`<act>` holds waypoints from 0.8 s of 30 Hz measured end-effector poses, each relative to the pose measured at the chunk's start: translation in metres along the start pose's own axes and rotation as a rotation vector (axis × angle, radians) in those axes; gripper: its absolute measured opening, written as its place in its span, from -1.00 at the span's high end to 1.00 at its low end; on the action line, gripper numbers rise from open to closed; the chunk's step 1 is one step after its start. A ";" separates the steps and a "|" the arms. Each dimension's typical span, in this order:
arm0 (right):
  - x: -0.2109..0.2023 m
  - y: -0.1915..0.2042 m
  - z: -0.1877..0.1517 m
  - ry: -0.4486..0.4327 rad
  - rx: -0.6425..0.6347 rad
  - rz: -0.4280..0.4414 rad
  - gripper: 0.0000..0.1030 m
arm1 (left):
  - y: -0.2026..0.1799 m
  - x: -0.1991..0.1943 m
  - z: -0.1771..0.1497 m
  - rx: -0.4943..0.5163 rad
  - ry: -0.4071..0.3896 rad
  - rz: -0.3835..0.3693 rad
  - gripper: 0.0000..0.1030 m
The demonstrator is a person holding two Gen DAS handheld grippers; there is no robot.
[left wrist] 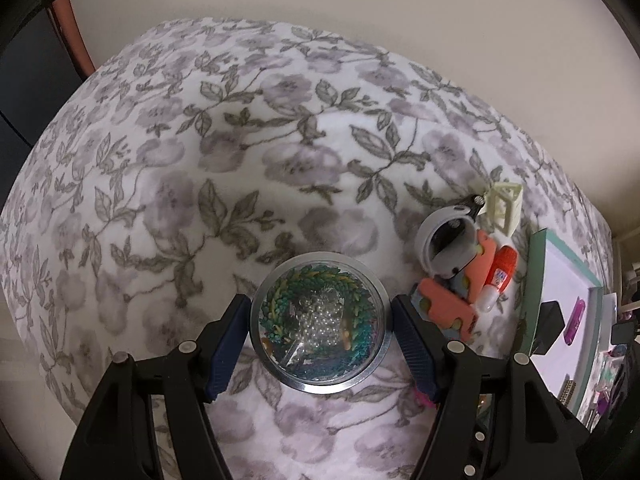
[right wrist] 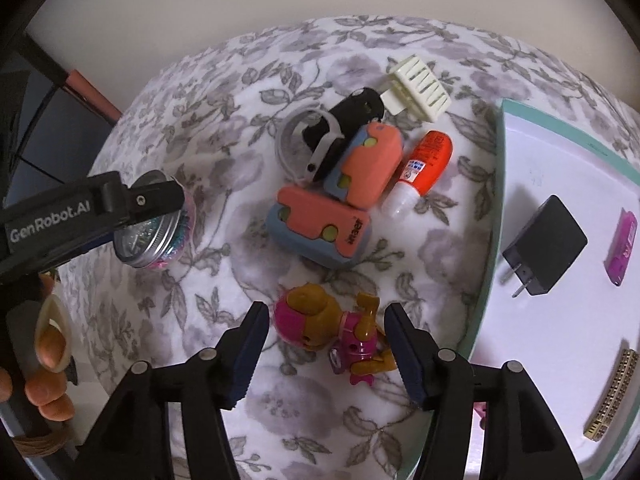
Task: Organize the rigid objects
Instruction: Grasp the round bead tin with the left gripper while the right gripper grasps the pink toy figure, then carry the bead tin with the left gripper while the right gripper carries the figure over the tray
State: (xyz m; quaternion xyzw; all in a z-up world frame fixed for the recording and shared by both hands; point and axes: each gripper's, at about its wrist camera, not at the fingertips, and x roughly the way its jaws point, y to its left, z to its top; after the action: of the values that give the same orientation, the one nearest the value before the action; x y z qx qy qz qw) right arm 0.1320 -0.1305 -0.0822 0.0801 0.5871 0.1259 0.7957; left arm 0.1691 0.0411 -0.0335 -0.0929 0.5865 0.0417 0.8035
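My left gripper [left wrist: 320, 322] is open with its jaws on either side of a round clear-lidded tin of beads [left wrist: 320, 324] on the floral blanket; whether the pads touch it I cannot tell. The tin also shows in the right wrist view [right wrist: 154, 224], under the left gripper's black body [right wrist: 80, 216]. My right gripper [right wrist: 326, 344] is open around a pink and brown toy figure [right wrist: 332, 332] lying on the blanket. Beyond it lie two coral and blue cases [right wrist: 320, 232], an orange tube [right wrist: 424, 168], a grey ring with a black part [right wrist: 312, 140] and a cream comb piece [right wrist: 416, 88].
A teal-rimmed white tray [right wrist: 496, 184] at the right holds a black plug adapter [right wrist: 544, 244], a purple stick [right wrist: 622, 248] and a gold strip [right wrist: 612, 392]. The tray also shows in the left wrist view [left wrist: 536, 280]. The blanket [left wrist: 240, 160] ends at a pale wall behind.
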 end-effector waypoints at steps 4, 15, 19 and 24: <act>0.011 0.002 -0.001 0.022 -0.003 -0.010 -0.26 | 0.005 0.007 -0.005 -0.010 0.020 0.008 -0.41; 0.027 0.014 -0.003 0.031 -0.061 -0.080 -0.31 | 0.003 0.018 -0.007 -0.010 0.055 0.004 -0.42; 0.030 0.018 -0.004 0.028 -0.084 -0.112 -0.32 | 0.004 0.021 -0.006 -0.009 0.065 0.005 -0.42; 0.041 0.024 -0.007 0.034 -0.116 -0.167 -0.33 | 0.005 0.026 -0.008 -0.014 0.077 0.007 -0.42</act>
State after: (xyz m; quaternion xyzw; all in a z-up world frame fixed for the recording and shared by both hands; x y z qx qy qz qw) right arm 0.1346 -0.0954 -0.1149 -0.0174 0.5969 0.0942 0.7965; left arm 0.1693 0.0432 -0.0613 -0.0978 0.6169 0.0452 0.7797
